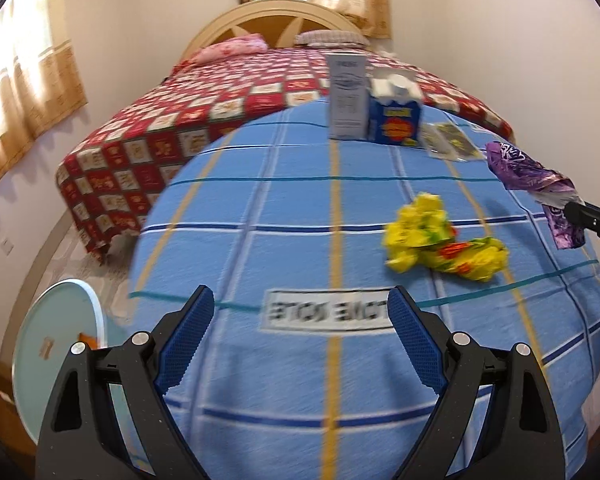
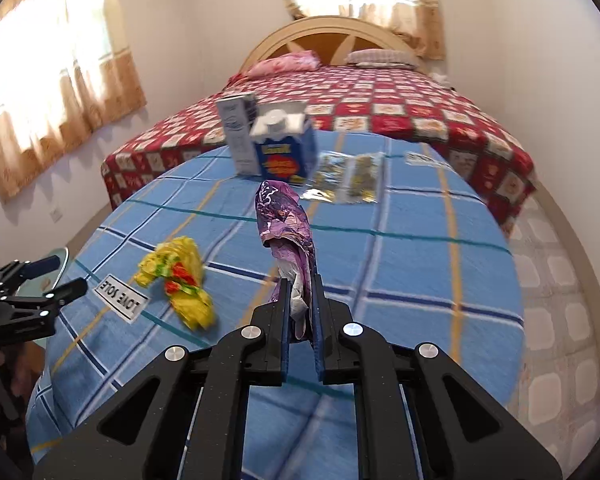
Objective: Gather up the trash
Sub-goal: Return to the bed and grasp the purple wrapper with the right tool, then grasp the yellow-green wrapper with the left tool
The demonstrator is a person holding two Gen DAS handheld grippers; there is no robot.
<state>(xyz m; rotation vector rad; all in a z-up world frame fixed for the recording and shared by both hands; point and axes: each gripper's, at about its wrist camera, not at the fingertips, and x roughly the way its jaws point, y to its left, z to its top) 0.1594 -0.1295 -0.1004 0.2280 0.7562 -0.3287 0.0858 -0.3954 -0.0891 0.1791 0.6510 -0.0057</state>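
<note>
Right gripper clamped on crumpled purple foil wrapper, lifted off blue checked tablecloth, long axis along fingers. Left gripper jaws wide apart, empty, angled down over cloth nr edge. Crumpled yellow plastic wrapper on cloth, ahead-right of left gripper, long axis roughly crosswise; left is the free one. Pale round bin below cloth edge, left of left gripper.

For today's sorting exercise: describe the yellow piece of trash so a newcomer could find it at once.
Start at the round table with the blue checked cloth in front of the bed. On the cloth lies a crumpled yellow wrapper with red and green print, apart from the upright cartons. It is the only yellow, crushed item there.
</note>
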